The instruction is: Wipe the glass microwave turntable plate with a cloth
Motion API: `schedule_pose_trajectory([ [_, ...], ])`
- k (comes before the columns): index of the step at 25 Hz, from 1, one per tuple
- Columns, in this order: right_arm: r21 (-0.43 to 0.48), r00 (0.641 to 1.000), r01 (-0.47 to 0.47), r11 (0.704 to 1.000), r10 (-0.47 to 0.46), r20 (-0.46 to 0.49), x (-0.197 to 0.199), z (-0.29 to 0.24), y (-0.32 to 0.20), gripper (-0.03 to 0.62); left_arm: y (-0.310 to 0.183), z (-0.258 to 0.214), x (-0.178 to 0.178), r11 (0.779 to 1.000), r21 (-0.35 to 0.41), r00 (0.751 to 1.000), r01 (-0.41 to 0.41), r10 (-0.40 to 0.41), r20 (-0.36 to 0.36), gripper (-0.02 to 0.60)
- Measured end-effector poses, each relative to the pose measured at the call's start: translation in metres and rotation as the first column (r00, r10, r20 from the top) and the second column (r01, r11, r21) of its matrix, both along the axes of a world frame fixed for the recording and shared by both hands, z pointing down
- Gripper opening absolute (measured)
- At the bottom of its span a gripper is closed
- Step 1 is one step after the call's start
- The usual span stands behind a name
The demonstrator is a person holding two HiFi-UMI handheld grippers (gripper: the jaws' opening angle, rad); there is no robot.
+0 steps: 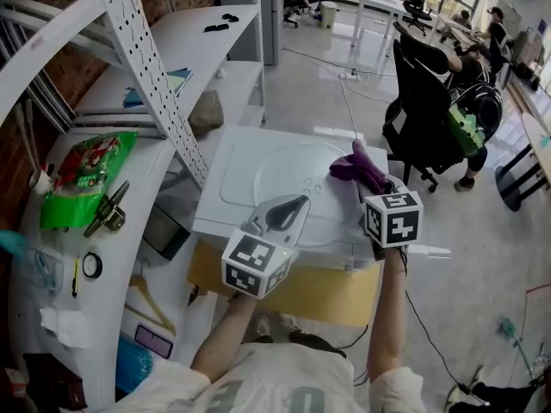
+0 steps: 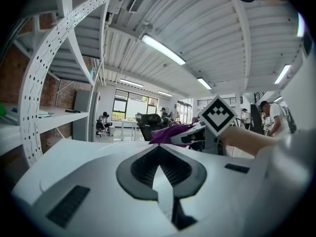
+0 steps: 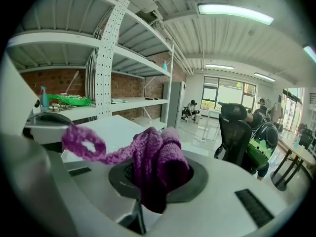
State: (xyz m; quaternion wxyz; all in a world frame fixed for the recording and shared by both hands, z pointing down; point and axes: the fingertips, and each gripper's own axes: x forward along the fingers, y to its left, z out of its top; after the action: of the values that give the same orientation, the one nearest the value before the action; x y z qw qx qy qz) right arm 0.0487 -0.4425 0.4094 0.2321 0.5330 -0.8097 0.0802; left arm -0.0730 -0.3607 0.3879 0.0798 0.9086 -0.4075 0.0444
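- Cloth (image 1: 351,163), purple and knitted, sits bunched in the right tool (image 1: 368,181), whose jaws are clamped on it, right of centre.
- Glass turntable plate (image 1: 288,166) lies flat on the white microwave (image 1: 231,157), mid-frame.
- Left tool (image 1: 288,212) has its jaws closed together, empty, at the plate's lower edge.

The glass turntable plate (image 1: 288,169) is a clear round disc lying flat on top of a white appliance (image 1: 231,157), at the centre of the head view. The cloth (image 3: 159,164) is purple and knitted. It is bunched between the jaws of the right gripper (image 3: 156,181) above the plate's right edge, with a loop trailing left.
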Motion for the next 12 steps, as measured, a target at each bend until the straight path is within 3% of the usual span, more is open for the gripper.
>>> schedule_pose_trajectory([
  [6,-0.021,1.0,0.011,1.0,-0.011,-0.008,-0.002,0.01,0.029,0.066,0.001,-0.001,-0.003,1.0,-0.004,1.0,0.0,0.0,-0.015,0.002],
  [12,-0.031,1.0,0.001,1.0,-0.001,-0.009,-0.006,0.017,0.078,0.066,0.001,0.005,-0.002,1.0,0.011,1.0,-0.003,0.003,0.028,0.002],
])
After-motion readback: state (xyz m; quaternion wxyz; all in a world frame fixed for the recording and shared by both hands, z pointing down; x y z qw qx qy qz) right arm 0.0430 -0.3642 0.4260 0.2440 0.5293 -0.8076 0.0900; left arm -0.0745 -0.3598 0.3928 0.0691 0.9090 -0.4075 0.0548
